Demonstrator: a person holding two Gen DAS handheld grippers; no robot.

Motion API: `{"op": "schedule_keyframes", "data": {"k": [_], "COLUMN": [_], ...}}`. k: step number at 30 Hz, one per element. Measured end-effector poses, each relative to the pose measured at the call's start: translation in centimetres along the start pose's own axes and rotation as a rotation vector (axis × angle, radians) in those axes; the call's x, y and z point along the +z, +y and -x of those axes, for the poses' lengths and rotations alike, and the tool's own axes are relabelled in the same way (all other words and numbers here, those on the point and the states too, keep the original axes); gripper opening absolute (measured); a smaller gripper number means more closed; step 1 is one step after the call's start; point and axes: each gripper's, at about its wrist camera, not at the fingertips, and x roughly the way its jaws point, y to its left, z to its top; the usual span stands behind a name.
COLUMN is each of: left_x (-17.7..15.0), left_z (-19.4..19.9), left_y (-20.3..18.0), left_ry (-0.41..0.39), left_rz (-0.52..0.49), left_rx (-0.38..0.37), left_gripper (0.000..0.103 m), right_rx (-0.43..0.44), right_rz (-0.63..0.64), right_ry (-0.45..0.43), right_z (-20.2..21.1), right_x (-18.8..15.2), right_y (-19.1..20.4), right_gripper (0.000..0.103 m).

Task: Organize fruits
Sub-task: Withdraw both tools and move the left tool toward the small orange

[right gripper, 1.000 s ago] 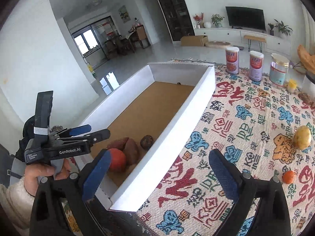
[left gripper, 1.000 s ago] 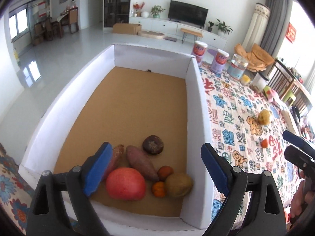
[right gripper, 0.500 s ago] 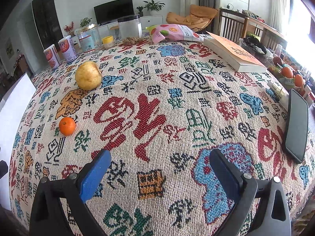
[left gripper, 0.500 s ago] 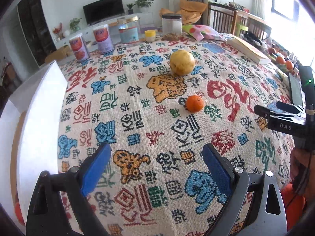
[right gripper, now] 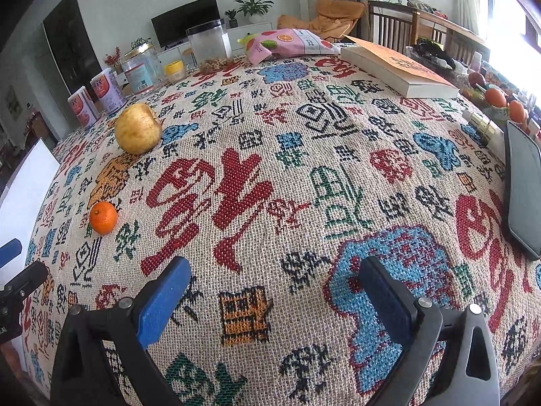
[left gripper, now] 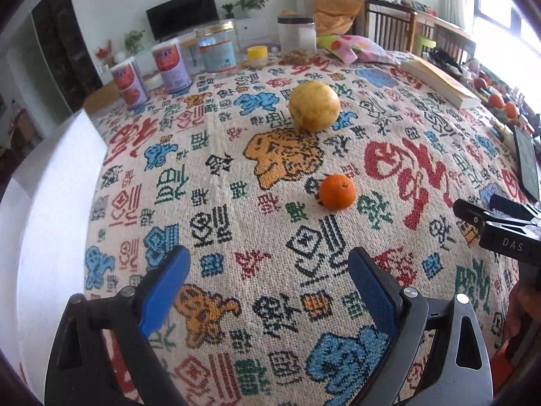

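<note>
A small orange tangerine (left gripper: 337, 192) and a larger yellow round fruit (left gripper: 314, 105) lie on the patterned tablecloth (left gripper: 236, 223). My left gripper (left gripper: 268, 275) is open and empty, a little short of the tangerine. My right gripper (right gripper: 274, 282) is open and empty over the cloth; the tangerine (right gripper: 103, 217) and yellow fruit (right gripper: 138, 128) lie far to its left. The white box wall (left gripper: 50, 203) stands at the left edge; its inside is hidden.
Two cans (left gripper: 148, 72), jars (left gripper: 216, 47), a snack bag (right gripper: 287, 42), a book (right gripper: 399, 67) and a phone (right gripper: 522, 196) sit along the far and right sides. More fruit (right gripper: 495, 97) lies past the right edge. The right gripper's body (left gripper: 500, 226) shows in the left wrist view.
Both grippers swung from the box to the tablecloth. In the last half second the left gripper moved closer to the tangerine and the right gripper edged forward. Both stay open.
</note>
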Motion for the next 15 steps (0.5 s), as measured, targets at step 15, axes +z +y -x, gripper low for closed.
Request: {"op": "schedule_keyframes", "data": {"k": [15], "left_x": [0.1], "left_z": [-4.4], "left_y": [-0.6], "left_ry": [-0.030], "left_rz": [0.070], "left_rx": [-0.124], "left_gripper": [0.095], "right_rx": [-0.064], "right_rz": [0.056], "right_ry": [0.038], "right_z": [-1.1], "right_x": [-0.1], "right_y": [0.8], "right_gripper": [0.103]}}
